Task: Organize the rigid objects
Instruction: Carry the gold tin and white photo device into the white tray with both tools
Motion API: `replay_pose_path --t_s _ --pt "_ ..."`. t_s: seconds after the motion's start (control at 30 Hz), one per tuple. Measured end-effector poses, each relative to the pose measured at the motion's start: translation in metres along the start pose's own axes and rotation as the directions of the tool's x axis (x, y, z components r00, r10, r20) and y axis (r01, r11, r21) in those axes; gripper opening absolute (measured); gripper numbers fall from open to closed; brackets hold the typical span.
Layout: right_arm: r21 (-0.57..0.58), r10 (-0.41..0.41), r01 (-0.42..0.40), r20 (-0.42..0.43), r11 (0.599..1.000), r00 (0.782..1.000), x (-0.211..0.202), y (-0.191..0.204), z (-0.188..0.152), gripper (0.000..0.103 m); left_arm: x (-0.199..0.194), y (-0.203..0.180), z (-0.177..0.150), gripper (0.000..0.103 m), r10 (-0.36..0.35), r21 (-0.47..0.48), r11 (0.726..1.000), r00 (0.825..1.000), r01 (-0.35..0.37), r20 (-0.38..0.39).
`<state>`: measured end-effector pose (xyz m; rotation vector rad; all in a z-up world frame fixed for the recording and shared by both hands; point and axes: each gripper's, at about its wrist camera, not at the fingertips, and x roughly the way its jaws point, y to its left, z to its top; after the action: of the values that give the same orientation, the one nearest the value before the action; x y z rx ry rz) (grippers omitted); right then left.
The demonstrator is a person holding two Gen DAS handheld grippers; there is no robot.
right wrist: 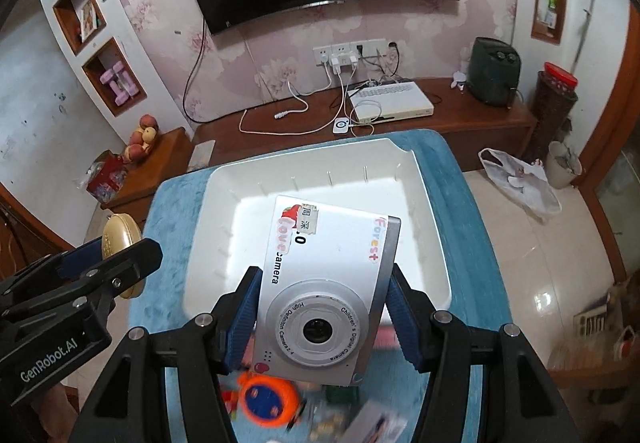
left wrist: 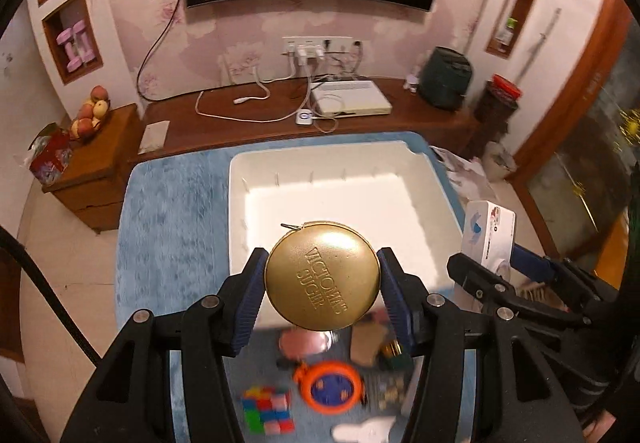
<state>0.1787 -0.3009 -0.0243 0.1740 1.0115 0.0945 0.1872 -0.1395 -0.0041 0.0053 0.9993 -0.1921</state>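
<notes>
Scene: Two hand-held grippers hang above a white tray (left wrist: pixel 436 199) set on a blue plush mat (left wrist: pixel 176 211), with more clutter blurred on the mat nearer the cameras.

Left gripper (left wrist: pixel 320 283): Its blue pads are closed on the rim of a round gold tin (left wrist: pixel 322 275), one pad on either side, holding it in the air over the near edge of the tray.

Right gripper (right wrist: pixel 320 303): Its jaws are clamped across the lower part of a silver children's camera box (right wrist: pixel 326 283), carried flat side up above the tray's floor.

Tin, handling: Likely light, stiff metal with a smooth curved rim; a slippery hold, judged safest exactly across the widest line, as it is now.

Box, handling: Probably thin card, light and crushable; gripped near one end, so the far end may sag or swing. Firm, not hard, pressure on the long side walls looks wisest.

Still on the mat: An orange round toy (right wrist: pixel 267 401) and a colour cube (left wrist: pixel 268 409), both blurred.

Tray: Empty where visible.
</notes>
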Motion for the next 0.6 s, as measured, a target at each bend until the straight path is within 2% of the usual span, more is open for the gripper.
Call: replay_pose_path --t_s 0.17,0.23,0.37,0.6 --pt "-0.055 -0.01 0.007 -0.051 0.998 0.999 0.046 -0.004 0.015 0.061 0.054 0.002 0.021 0.059 0.071 -0.065 0.995 0.995 -0.076 -0.068" --pt "-0.071 -0.017 0.012 -0.07 0.997 0.997 0.063 -0.007 0.017 0.061 0.075 0.004 0.025 0.059 0.078 -0.085 0.993 0.991 -0.087 -0.106" --pt "-0.084 -0.037 0.027 -0.117 0.996 0.992 0.098 -0.016 0.019 0.061 0.116 0.004 0.025 0.059 0.116 -0.096 0.986 0.978 -0.134 -0.173" --pt "-0.112 -0.077 0.057 -0.189 0.992 0.979 0.142 -0.03 0.009 0.061 0.167 0.002 0.017 0.059 0.142 -0.095 0.981 0.955 -0.172 -0.26"
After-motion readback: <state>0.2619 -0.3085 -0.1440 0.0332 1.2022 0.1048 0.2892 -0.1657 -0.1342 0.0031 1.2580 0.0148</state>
